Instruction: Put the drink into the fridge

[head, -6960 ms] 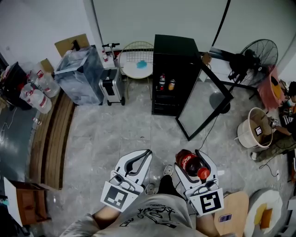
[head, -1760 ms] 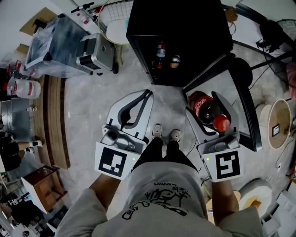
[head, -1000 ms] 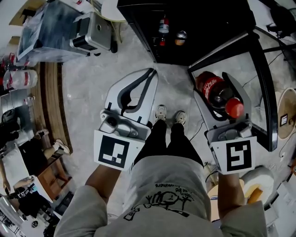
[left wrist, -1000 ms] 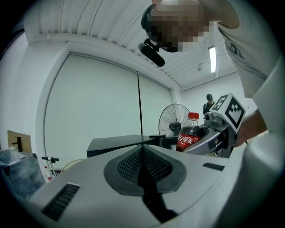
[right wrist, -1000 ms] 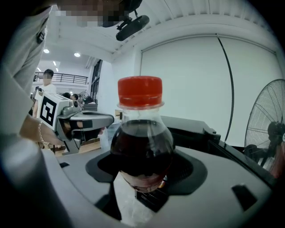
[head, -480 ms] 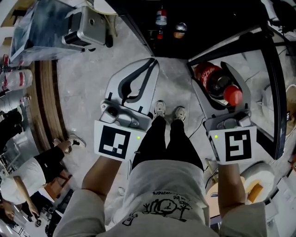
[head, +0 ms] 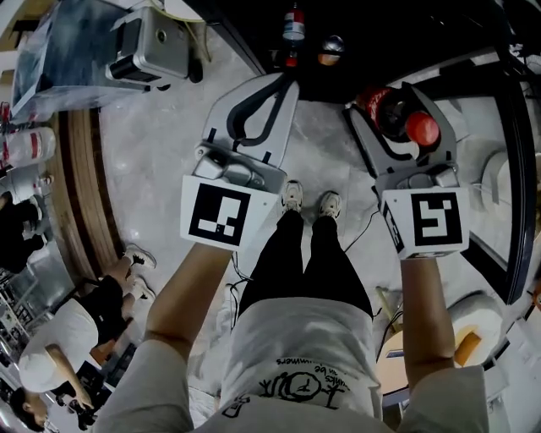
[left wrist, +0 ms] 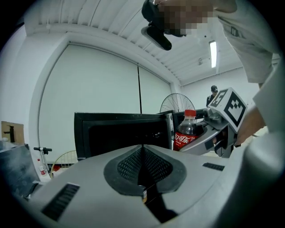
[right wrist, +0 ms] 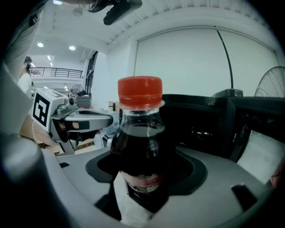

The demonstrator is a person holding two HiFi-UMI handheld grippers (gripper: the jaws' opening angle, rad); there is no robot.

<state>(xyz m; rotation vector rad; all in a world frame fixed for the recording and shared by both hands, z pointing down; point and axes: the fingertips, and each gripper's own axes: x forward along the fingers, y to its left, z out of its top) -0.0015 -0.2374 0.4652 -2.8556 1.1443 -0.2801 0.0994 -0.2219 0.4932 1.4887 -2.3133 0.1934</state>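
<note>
Fridge (head: pixel 380 25) gets chopped off by the head view's top edge. The drinks (head: pixel 292 25) inside are too tiny to read. Base of the cola bottle (head: pixel 390 110) is buried in the right hand-held gripper (head: pixel 382 98).

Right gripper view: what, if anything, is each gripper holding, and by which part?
The right gripper holds the cola bottle upright by its lower body. The left gripper is shut and empty.
</note>
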